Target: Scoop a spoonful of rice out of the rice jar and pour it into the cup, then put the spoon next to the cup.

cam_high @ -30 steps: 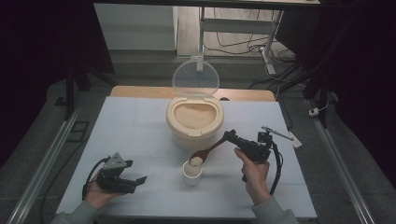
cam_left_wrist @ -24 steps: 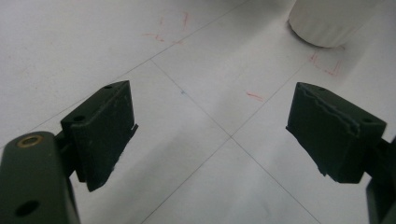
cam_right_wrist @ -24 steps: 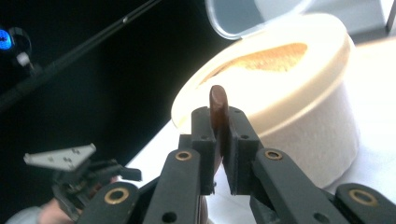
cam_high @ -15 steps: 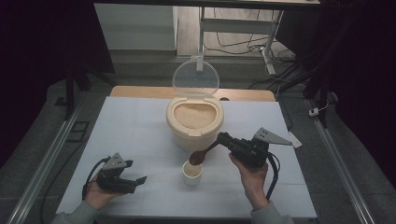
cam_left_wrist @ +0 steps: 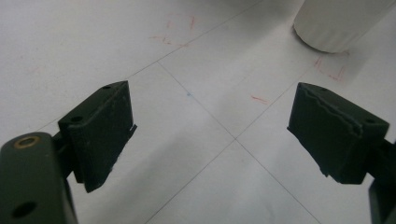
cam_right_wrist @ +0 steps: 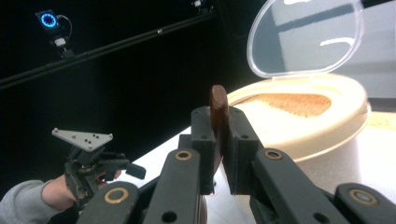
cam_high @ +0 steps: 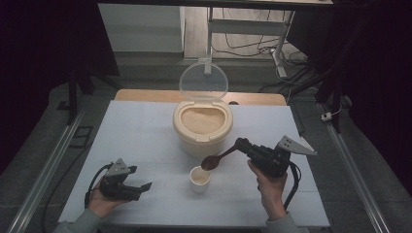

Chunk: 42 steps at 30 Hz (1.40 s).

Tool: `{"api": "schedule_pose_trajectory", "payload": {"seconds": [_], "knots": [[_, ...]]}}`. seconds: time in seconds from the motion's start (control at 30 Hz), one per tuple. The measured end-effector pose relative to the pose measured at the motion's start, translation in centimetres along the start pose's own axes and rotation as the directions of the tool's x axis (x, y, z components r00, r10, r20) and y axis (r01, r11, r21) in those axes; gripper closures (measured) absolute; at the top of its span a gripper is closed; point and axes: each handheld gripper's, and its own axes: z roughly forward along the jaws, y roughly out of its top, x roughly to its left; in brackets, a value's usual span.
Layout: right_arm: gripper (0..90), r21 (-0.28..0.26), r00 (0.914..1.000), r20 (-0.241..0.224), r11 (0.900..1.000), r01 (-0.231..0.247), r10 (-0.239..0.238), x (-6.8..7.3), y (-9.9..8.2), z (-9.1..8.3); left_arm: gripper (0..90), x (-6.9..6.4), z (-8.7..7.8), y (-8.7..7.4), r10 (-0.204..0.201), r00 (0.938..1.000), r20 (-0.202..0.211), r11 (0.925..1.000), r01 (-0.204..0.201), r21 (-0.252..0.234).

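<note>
Grain transfer under way: right gripper (cam_high: 241,144), clamped on a wooden spoon (cam_high: 217,158), holds its bowl just above the small white cup (cam_high: 200,178) at six o'clock from the open grain tub (cam_high: 202,125), next due another scoop, while left gripper (cam_high: 141,187) rests with jaws apart, empty.

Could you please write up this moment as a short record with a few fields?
Table: white tabletop
Container: cream tub of brownish grain, its clear lid standing open
Cup: small white cup in front of the tub
Right gripper: shut on a brown spoon, bowl over the cup
Left gripper: open, nothing between its jaws, low over the tabletop
</note>
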Motion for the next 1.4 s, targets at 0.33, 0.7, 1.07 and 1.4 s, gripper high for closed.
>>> {"api": "schedule_pose_trajectory", "payload": {"seconds": [0.33, 0.7, 1.07, 1.4], "knots": [[83.2, 0.023, 0.9988, 0.033, 0.9992, 0.034, -0.035, -0.3, 2.0, -2.4, 13.6, 0.1, -0.1, 0.0, 0.005, 1.0, 0.003, 1.0, -0.005, 0.0], [83.1, 0.224, 0.996, 0.039, 0.9721, 0.069, -0.08, -0.6, 2.2, -2.6, 13.6, 0.1, -0.1, 0.0, 0.011, 0.9999, 0.007, 0.9999, -0.011, 0.003], [83.1, 0.35, 0.9977, -0.025, 0.9343, 0.067, -0.063, -0.7, 1.8, -2.1, 13.7, 0.1, -0.1, 0.0, 0.011, 0.9999, 0.005, 0.9999, -0.011, 0.004], [83.1, 0.487, 0.9954, -0.092, 0.8709, 0.067, -0.025, -0.5, 0.1, 0.6, 13.8, 0.2, -0.1, 0.0, 0.012, 0.9999, 0.009, 0.9999, -0.012, 0.007]]}}
